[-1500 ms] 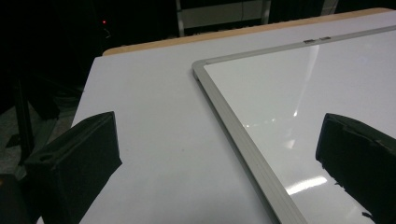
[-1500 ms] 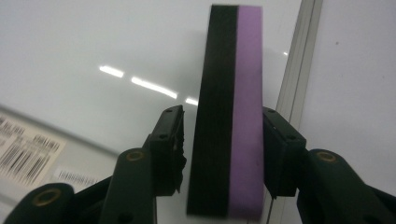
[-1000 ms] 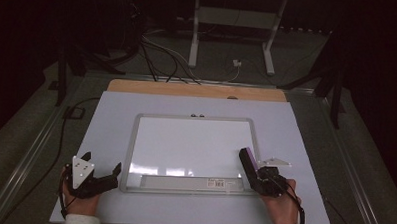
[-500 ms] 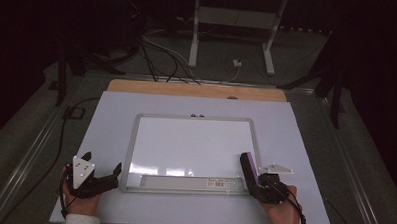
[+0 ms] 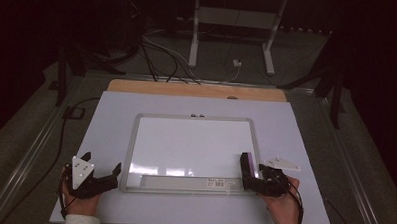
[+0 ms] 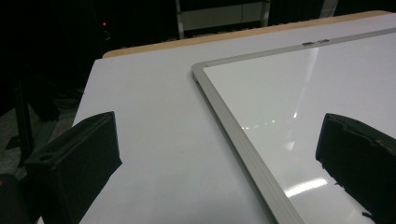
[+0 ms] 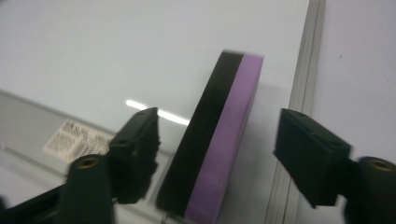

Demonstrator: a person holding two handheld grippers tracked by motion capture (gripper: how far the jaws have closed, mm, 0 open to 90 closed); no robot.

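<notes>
Right gripper (image 7: 217,140) jaws just opened wide, eraser (image 7: 219,140) loose between them on whiteboard (image 7: 116,51); could tip over if bumped pulling away. Left gripper (image 6: 217,154) jaws wide, empty

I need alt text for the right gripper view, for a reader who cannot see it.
A black and purple eraser stands on a whiteboard between the right gripper's open fingers, which have just been opening and do not touch it. The board's grey frame runs along the right.

we see a white table (image 5: 111,114) with a wooden far edge; a framed whiteboard (image 5: 185,141) lies flat on it.
</notes>
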